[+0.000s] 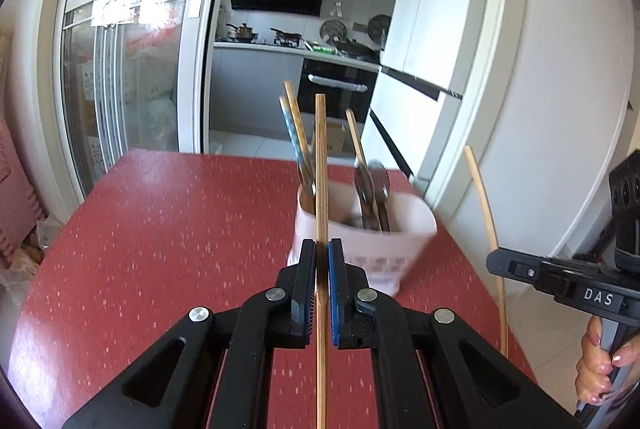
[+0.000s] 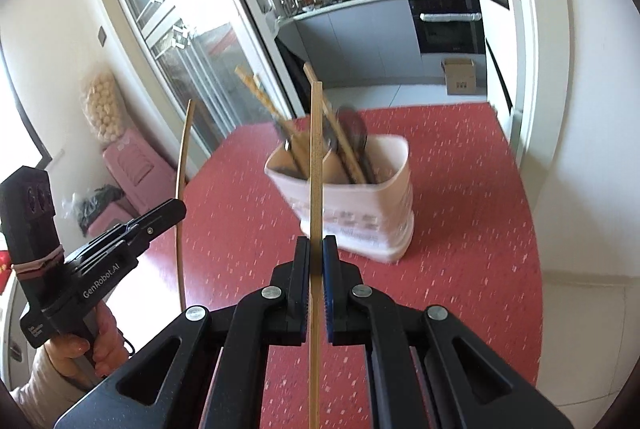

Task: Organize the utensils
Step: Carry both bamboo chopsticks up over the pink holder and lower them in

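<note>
Both grippers are up over the red speckled table (image 1: 160, 229), and each has a chopstick. The left gripper (image 1: 322, 253) is clamped tight on a bamboo chopstick (image 1: 320, 169), pads pressed on both sides of it, the stick running straight up between the jaws and down past the bottom of the left wrist view. Same story on the other side: the right gripper (image 2: 316, 249) is closed hard on its own bamboo chopstick (image 2: 316, 157), gripped partway along, top end standing well above the fingertips.

Ahead of both sits the white utensil holder (image 1: 404, 241) on the table, near its far right corner. It has chopsticks (image 1: 294, 133) leaning out of the left compartment and metal spoons (image 1: 374, 185) standing in the right one, though the holder is blurred in both views.

From the left wrist camera, the right gripper shows at the right edge with its chopstick curving upward, and the person's right hand (image 1: 600, 365) wraps the handle. From the right wrist camera, the person's left hand (image 2: 92, 345) holds the other tool at lower left. Behind the table a kitchen with an oven (image 1: 340, 89) is visible.
</note>
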`<state>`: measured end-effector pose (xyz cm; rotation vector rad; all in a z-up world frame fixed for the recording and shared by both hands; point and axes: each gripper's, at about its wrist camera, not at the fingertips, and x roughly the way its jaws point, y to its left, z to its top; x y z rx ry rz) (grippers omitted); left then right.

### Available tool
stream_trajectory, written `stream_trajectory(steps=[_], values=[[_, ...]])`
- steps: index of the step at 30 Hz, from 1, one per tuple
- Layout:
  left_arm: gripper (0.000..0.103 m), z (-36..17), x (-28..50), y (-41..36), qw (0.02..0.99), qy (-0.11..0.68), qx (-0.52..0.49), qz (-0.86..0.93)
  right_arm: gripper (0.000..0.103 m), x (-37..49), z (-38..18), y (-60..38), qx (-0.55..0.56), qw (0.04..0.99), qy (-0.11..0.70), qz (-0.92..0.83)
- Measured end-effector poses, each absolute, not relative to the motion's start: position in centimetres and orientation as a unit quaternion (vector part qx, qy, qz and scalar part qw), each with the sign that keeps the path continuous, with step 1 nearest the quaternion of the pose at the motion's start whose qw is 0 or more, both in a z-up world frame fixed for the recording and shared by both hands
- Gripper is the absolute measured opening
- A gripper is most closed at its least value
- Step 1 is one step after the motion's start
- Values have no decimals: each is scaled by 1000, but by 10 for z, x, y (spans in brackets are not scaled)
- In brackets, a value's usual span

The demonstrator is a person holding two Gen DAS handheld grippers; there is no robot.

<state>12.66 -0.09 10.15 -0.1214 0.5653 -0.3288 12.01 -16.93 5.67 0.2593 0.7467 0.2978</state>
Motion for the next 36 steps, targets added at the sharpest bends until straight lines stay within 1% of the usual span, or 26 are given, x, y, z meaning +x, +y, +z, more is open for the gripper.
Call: stream_trajectory(steps=[12, 18, 25, 36], values=[[35, 138, 201, -20, 960, 216, -85, -159, 6, 180, 92, -179, 138, 935, 294, 143], [35, 140, 234, -39, 965, 194, -83, -156, 6, 211, 105, -179, 133, 950, 248, 136], [35, 141, 256, -44, 970, 172, -90, -147, 6, 235, 99, -173, 120, 961, 211, 132], [35, 126, 277, -57, 978, 136, -84, -136, 6, 258, 79, -159, 79, 974, 172, 123]])
